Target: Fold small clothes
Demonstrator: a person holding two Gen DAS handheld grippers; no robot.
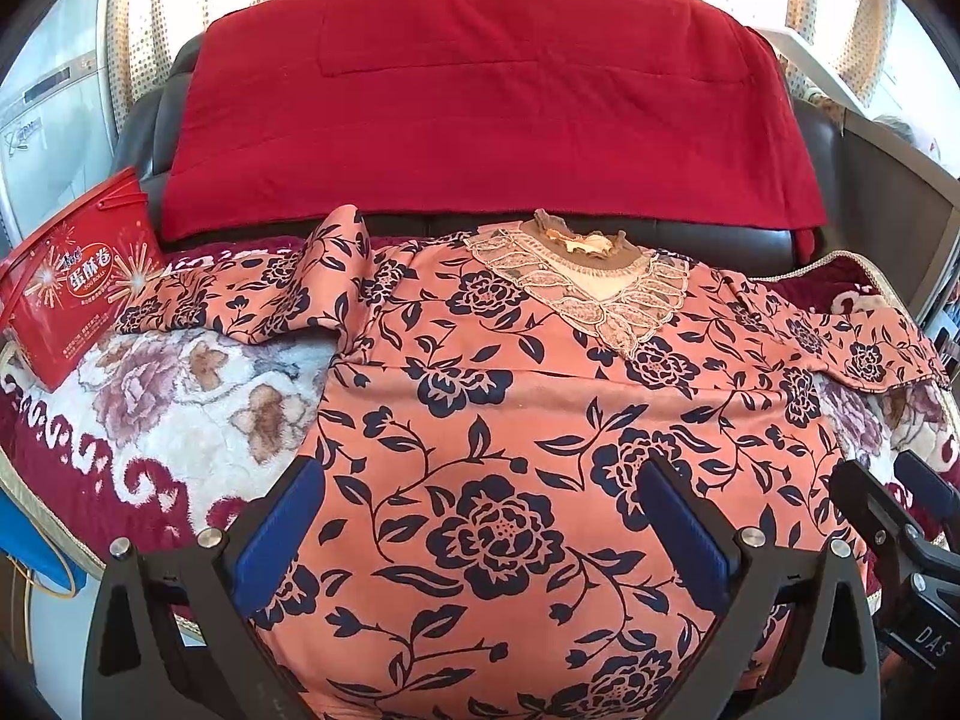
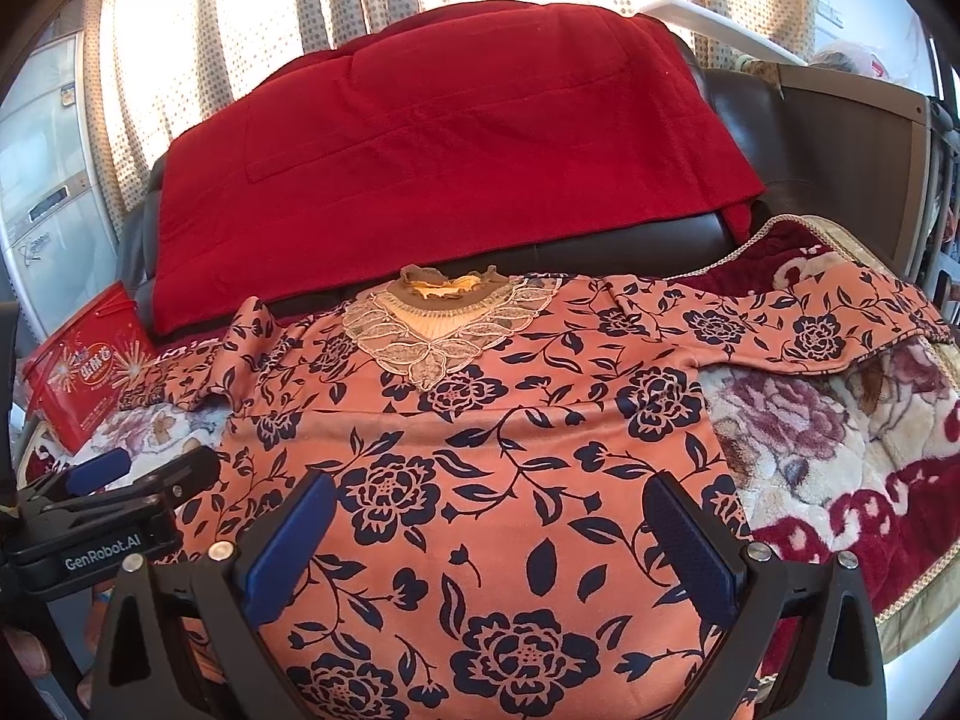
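A salmon-pink top with a navy flower print (image 1: 498, 408) lies spread flat, front up, on a floral plush blanket (image 1: 180, 420). Its lace collar (image 1: 594, 276) points to the far side and both sleeves lie out to the sides. It also shows in the right wrist view (image 2: 480, 450). My left gripper (image 1: 480, 480) is open and empty, hovering over the lower left part of the top. My right gripper (image 2: 489, 504) is open and empty over the lower right part. Each gripper shows at the edge of the other's view.
A red quilted blanket (image 1: 480, 102) hangs over the dark sofa back (image 1: 774, 240) behind the top. A red snack tin (image 1: 72, 294) stands at the far left on the plush blanket. Curtains and a window lie behind.
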